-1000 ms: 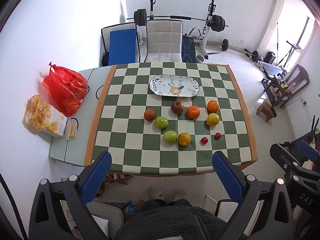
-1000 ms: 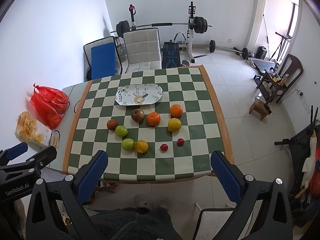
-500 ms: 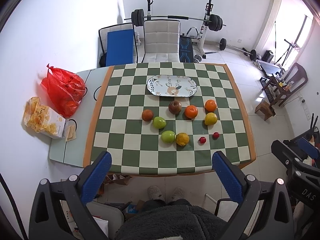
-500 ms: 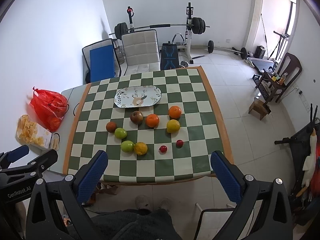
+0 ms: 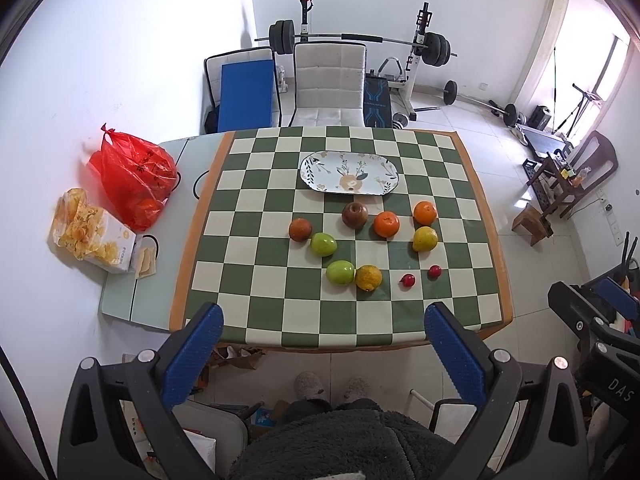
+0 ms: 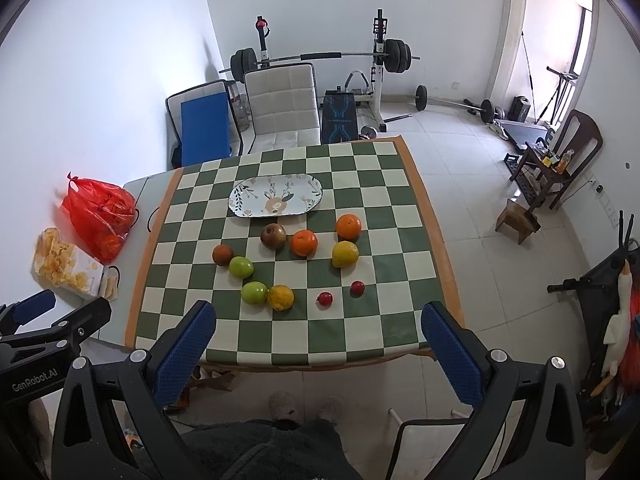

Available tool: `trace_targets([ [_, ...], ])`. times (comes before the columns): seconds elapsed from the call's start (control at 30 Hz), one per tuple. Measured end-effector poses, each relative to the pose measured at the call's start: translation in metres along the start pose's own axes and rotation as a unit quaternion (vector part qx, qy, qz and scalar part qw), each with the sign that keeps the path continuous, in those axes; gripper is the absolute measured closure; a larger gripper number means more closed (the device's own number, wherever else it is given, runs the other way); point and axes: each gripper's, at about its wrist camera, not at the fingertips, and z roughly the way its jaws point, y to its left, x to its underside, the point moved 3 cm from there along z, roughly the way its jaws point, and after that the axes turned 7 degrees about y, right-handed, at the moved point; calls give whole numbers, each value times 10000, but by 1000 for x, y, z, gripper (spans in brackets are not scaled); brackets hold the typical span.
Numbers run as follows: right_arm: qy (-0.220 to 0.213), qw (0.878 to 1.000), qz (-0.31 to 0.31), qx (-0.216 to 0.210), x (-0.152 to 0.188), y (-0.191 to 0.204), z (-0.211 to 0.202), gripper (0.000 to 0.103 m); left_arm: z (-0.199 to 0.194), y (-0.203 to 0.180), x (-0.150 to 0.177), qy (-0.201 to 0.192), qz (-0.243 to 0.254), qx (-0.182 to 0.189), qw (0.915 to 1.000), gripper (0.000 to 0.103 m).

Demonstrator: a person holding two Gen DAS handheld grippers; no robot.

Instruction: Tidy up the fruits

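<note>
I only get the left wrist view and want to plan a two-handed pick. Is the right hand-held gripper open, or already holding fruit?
Observer: The right hand-held gripper is open, its fingers spread wide with nothing between them.
Operator: And how does my gripper look from that side?
Observer: The left hand-held gripper shows at the right wrist view's lower left edge, off the table's left side, lettered GenRobot.AI.
</note>
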Motion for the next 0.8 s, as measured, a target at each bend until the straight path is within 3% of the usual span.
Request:
trace_targets([
  [0.8, -122, 9999, 2, -6, 0, 0, -13, 0, 2, 4, 2, -32, -84, -26, 10000, 0],
])
